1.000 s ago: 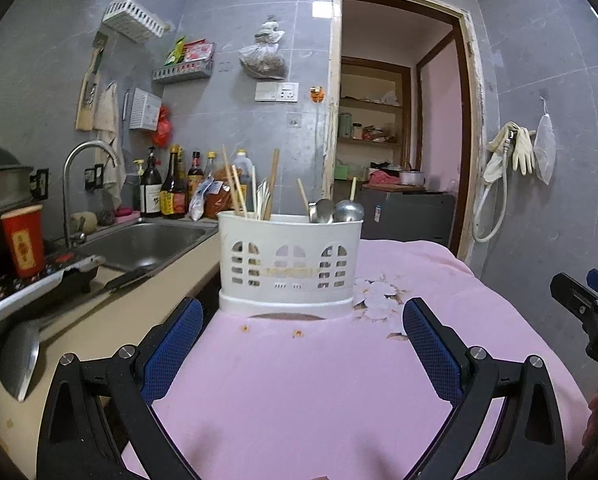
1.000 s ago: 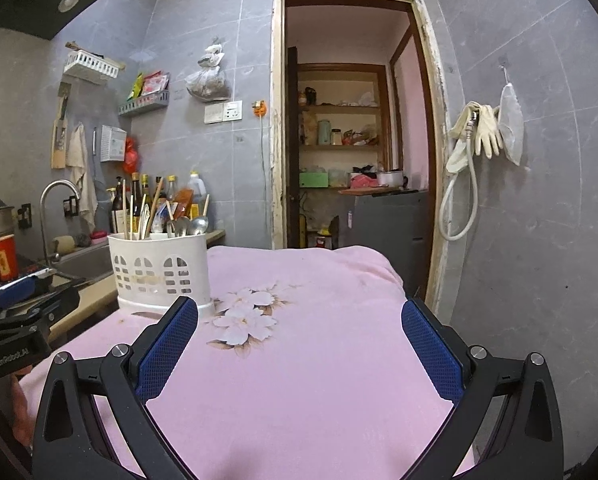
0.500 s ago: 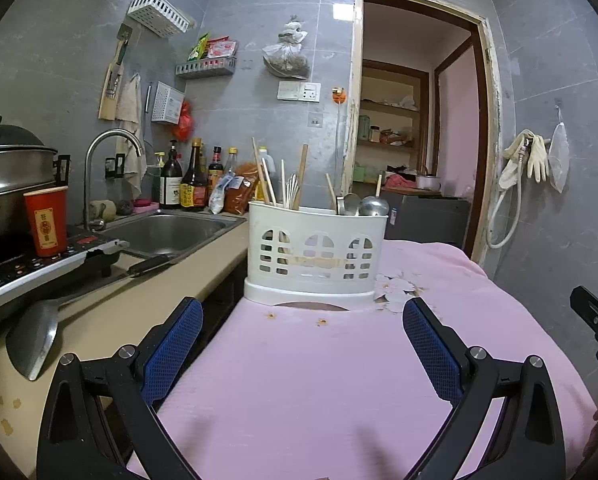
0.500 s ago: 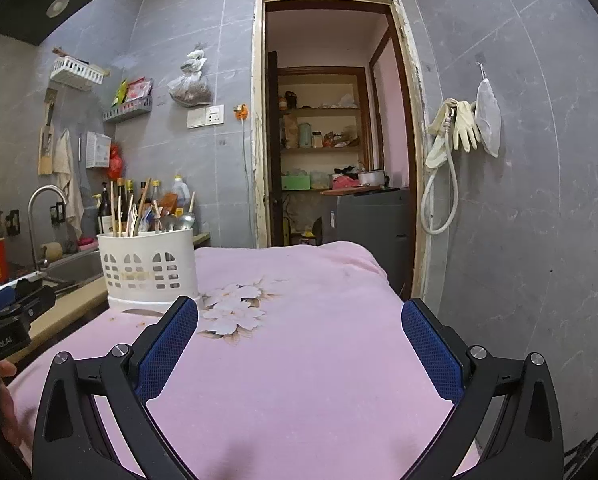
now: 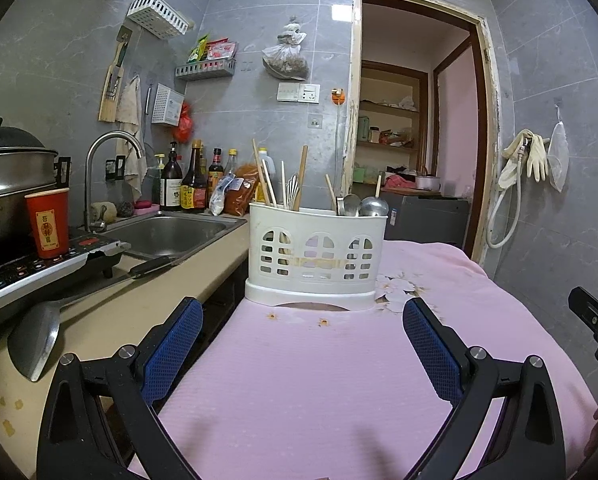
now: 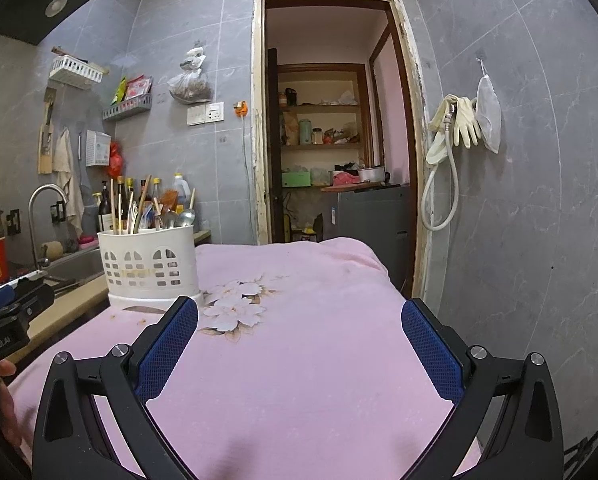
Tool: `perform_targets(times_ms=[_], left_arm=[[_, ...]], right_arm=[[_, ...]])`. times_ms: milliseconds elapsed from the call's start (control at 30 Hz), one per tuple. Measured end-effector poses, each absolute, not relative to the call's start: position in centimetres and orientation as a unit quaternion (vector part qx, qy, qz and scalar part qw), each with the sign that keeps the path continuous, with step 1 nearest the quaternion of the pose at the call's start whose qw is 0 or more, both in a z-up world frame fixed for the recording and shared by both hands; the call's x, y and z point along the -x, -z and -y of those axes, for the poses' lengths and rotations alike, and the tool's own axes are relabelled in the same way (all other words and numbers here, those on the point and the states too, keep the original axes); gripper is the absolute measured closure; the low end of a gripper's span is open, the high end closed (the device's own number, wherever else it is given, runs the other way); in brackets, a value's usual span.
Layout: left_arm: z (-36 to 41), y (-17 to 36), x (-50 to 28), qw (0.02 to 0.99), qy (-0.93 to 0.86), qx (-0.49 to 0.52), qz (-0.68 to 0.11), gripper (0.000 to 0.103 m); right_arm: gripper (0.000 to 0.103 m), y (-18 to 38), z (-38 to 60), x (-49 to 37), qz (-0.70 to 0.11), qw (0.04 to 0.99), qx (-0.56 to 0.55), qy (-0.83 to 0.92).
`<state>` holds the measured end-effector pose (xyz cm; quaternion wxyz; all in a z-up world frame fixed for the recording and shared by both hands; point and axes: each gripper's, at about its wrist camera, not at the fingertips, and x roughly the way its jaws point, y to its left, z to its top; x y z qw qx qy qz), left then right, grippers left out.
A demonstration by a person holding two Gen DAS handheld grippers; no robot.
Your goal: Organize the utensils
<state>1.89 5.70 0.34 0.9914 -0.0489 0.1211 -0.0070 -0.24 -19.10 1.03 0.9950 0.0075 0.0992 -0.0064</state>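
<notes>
A white plastic utensil holder stands upright on the pink cloth-covered table, holding chopsticks on its left side and metal spoons on its right. My left gripper hovers just in front of it, open and empty. In the right wrist view the holder sits at the left, beyond my right gripper, which is open with nothing between its fingers. The right gripper's tip shows at the left view's right edge.
Left of the table runs a beige counter with a sink, a spatula, an induction cooker bearing a red cup and a steel pot. Sauce bottles line the wall. A doorway opens behind.
Both views have drawn back and tilted up slightly. The holder sits a little further right in the left wrist view. Both grippers stay open.
</notes>
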Motion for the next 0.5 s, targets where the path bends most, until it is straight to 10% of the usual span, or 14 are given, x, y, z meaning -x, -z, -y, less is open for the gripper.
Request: perform_targets(times_ms=[500], left_arm=[[-5.60, -0.35, -1.95, 0.991, 0.013, 0.049, -0.125, 0.005]], right_arm=[[0.000, -0.98, 19.29, 0.26, -0.101, 0.995, -0.010, 0.007]])
